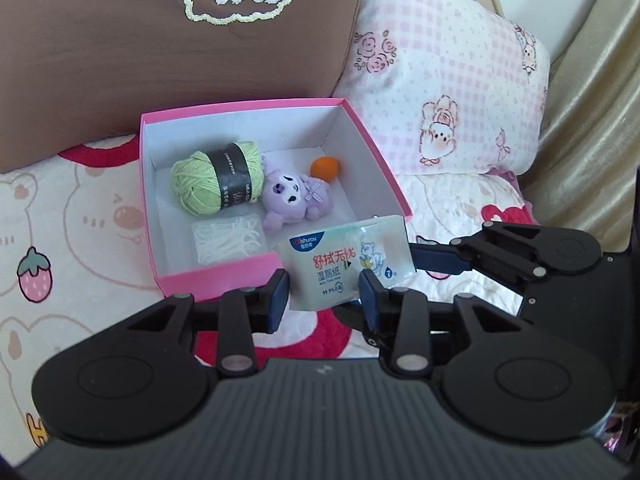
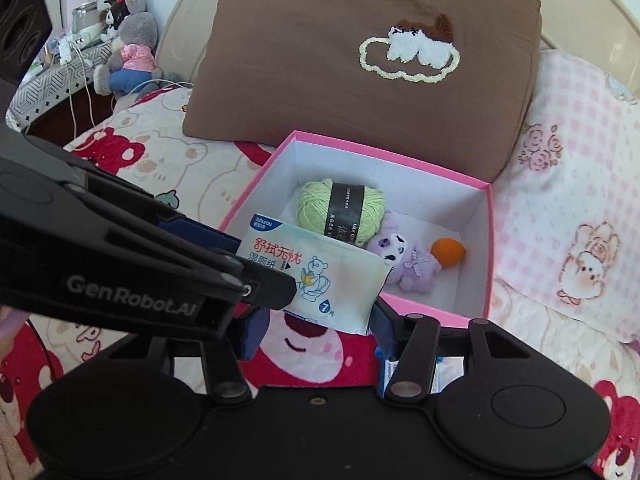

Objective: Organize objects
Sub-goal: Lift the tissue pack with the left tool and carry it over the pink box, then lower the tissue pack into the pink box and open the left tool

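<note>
I hold the wipes pack (image 1: 344, 266) pinched in my left gripper (image 1: 325, 294), just at six o'clock of the pink box (image 1: 224, 278), so it drops in beside the yarn (image 1: 218, 178), while my right gripper (image 2: 316, 330) stands part-open around its corner, grip unclear.

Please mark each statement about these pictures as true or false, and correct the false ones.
1. The box is pink outside and white inside. True.
2. The ball of yarn in the box is blue. False: it is light green, with a dark label band.
3. The pack of wipes lies on the floor of the box. False: the left gripper holds it near the box's front corner.
4. An orange ball lies in the box next to a purple plush toy. True.
5. A brown pillow stands behind the box. True.
</note>
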### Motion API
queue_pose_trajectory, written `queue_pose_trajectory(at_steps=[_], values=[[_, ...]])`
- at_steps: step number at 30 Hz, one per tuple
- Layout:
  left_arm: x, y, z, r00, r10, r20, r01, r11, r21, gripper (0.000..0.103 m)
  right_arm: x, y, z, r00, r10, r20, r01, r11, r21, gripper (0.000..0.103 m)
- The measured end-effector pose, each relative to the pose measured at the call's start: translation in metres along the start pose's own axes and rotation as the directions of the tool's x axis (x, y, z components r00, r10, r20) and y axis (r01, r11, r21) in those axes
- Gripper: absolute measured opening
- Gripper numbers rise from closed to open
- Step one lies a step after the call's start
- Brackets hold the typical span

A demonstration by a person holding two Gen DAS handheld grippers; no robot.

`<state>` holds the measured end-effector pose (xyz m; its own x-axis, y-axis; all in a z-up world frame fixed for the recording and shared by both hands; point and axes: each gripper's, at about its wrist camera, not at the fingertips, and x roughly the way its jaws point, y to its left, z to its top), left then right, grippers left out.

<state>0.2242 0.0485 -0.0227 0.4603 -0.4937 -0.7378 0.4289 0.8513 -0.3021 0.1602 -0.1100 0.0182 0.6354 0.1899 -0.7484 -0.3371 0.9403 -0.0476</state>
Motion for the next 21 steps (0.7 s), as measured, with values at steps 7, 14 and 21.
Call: queue_pose_trajectory(at_steps=[7,14,21], values=[[0.028,0.019,0.025,0.999,0.032,-0.023,-0.032,0.999,-0.011,0.036,0.033,-0.02,0.02,0.997,0.072,-0.016,-0.071,0.997,0.027,0.057],[0.065,0.045,0.047,0.993,0.09,-0.072,-0.094,0.994,-0.053,0.036,0.081,-0.036,0.038,0.987,0.151,-0.054,-0.148,0.988,0.053,0.057],[0.105,0.066,0.057,0.986,0.118,-0.119,-0.13,0.987,-0.096,0.036,0.128,-0.049,0.045,0.974,0.201,-0.106,-0.189,0.975,0.114,0.057]])
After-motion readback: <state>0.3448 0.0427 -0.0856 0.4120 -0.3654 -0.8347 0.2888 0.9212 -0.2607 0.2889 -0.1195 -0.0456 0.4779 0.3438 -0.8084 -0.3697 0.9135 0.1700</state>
